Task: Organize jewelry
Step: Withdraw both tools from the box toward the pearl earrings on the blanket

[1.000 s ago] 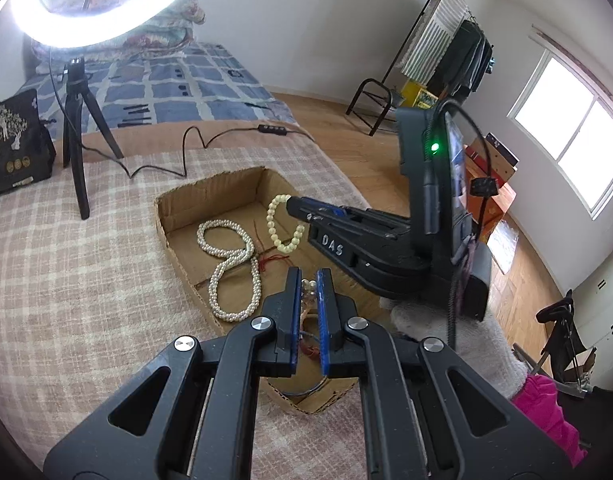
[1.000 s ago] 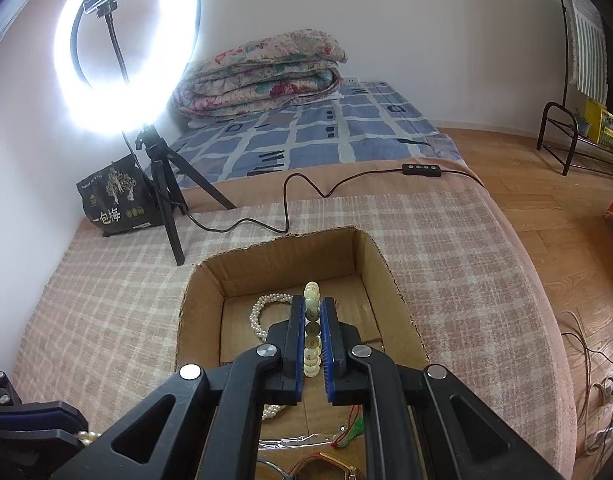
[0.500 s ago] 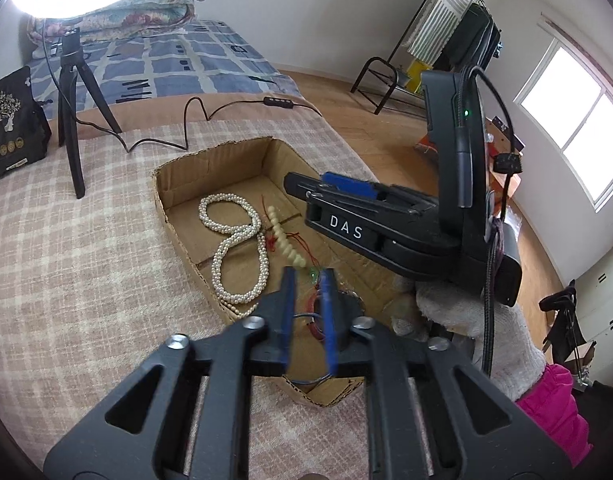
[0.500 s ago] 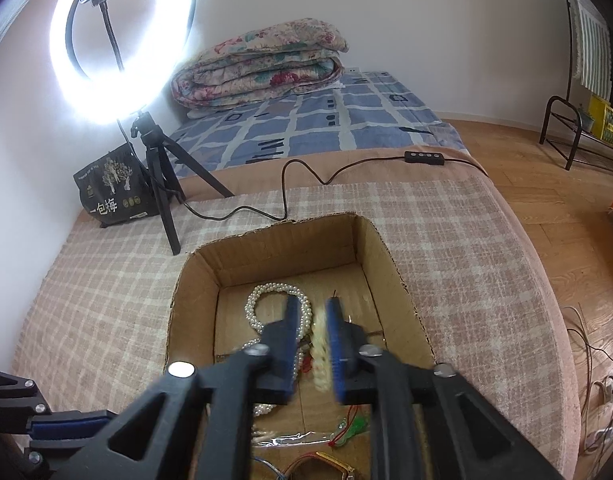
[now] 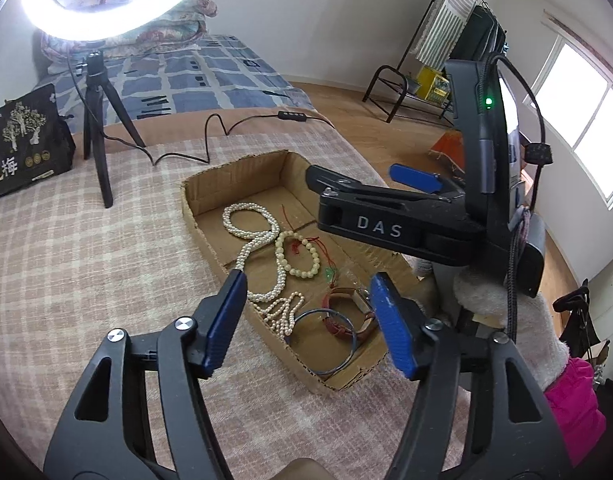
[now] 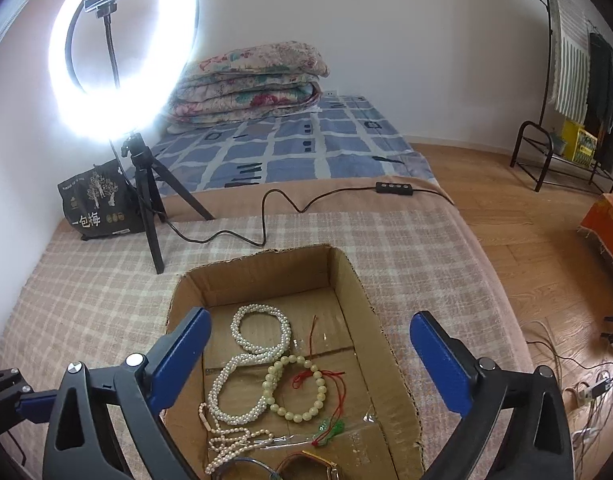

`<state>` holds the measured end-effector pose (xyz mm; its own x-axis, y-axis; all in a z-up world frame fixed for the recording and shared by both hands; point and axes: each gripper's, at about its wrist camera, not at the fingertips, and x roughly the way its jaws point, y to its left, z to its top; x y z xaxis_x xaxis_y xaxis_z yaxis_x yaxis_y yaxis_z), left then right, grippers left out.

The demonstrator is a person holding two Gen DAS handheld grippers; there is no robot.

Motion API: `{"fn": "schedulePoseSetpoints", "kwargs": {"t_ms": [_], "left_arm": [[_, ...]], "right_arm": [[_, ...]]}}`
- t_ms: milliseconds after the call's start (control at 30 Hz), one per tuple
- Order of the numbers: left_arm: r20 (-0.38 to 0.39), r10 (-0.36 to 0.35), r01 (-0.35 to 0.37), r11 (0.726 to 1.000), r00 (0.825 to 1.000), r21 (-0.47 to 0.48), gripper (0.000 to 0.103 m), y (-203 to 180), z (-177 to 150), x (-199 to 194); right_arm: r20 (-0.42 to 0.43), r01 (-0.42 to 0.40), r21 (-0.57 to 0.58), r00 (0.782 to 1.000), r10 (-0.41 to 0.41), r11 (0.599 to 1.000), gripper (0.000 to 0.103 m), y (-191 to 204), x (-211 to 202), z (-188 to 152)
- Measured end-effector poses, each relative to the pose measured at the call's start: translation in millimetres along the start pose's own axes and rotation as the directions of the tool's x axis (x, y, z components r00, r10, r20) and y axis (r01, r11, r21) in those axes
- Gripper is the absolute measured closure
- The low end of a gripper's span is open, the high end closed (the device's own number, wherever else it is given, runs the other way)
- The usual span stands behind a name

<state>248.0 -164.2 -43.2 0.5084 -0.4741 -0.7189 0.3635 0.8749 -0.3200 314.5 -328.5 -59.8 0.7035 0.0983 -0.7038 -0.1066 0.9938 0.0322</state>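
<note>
Room, left wrist view: bed with checked blanket (image 5: pixel 86 280) underfoot of the scene, ring light (image 5: pixel 106 4) on a tripod ahead and to the left of the left claw (image 5: pixel 306 320), window far to its right.
Left claw: fingers spread wide and empty; a second ago they were pinched together on the cream beads.
Right claw from this side: right claw (image 5: pixel 366 188) hangs ahead and to the right of the left claw, over the box's right wall, blue pads apart; a second ago a bead loop hung from its tip.
Box: cardboard box (image 5: pixel 194 200) lies open straight ahead of the left claw.
Box contents: white pearl necklace (image 5: pixel 262 240) runs along the left side; cream bead bracelet (image 5: pixel 298 254), now dropped flat on the floor of the box, touches the pearls on their right; blue bangle (image 5: pixel 326 340) and brown strap watch (image 5: pixel 346 312) sit nearest, between the claw's pads.

Room, right wrist view: same bed, folded quilt (image 6: pixel 250 80) at the far wall, black bag (image 6: pixel 94 204) beside the tripod, both well ahead and to the left.
Right claw: right claw (image 6: pixel 310 360) stands wide open with nothing in it; half a second ago the pads were close on the beads.
Box and contents: cardboard box (image 6: pixel 354 280) lies just ahead and below; cream bead bracelet (image 6: pixel 298 388) rests between the pads with a red cord (image 6: pixel 330 376) across it, white pearl necklace (image 6: pixel 246 360) against its left side, green charm (image 6: pixel 330 428) nearer the claw.
</note>
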Motion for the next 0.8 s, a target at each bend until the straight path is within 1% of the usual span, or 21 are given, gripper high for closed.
{"fn": "schedulePoseSetpoints", "kwargs": {"t_ms": [100, 433, 667, 800], "left_arm": [[0.002, -0.001, 0.001, 1.000, 1.000, 0.014, 0.034, 0, -3, -9], [0.047, 0.059, -0.063, 0.994, 0.997, 0.087, 0.033, 2, -18, -52], [0.077, 0.105, -0.111, 0.991, 0.992, 0.081, 0.033, 22, -27, -82], [0.079, 0.127, -0.132, 0.989, 0.989, 0.064, 0.033, 39, -34, -95]], "right_arm": [[0.007, 0.018, -0.014, 1.000, -0.018, 1.000, 0.000, 3, -9, 2], [0.050, 0.051, -0.064, 0.998, -0.047, 0.997, 0.000, 24, -45, 6], [0.079, 0.045, -0.102, 0.996, -0.037, 0.994, 0.000, 44, -68, 3], [0.093, 0.035, -0.122, 0.995, -0.023, 0.992, 0.000, 55, -82, -2]]}}
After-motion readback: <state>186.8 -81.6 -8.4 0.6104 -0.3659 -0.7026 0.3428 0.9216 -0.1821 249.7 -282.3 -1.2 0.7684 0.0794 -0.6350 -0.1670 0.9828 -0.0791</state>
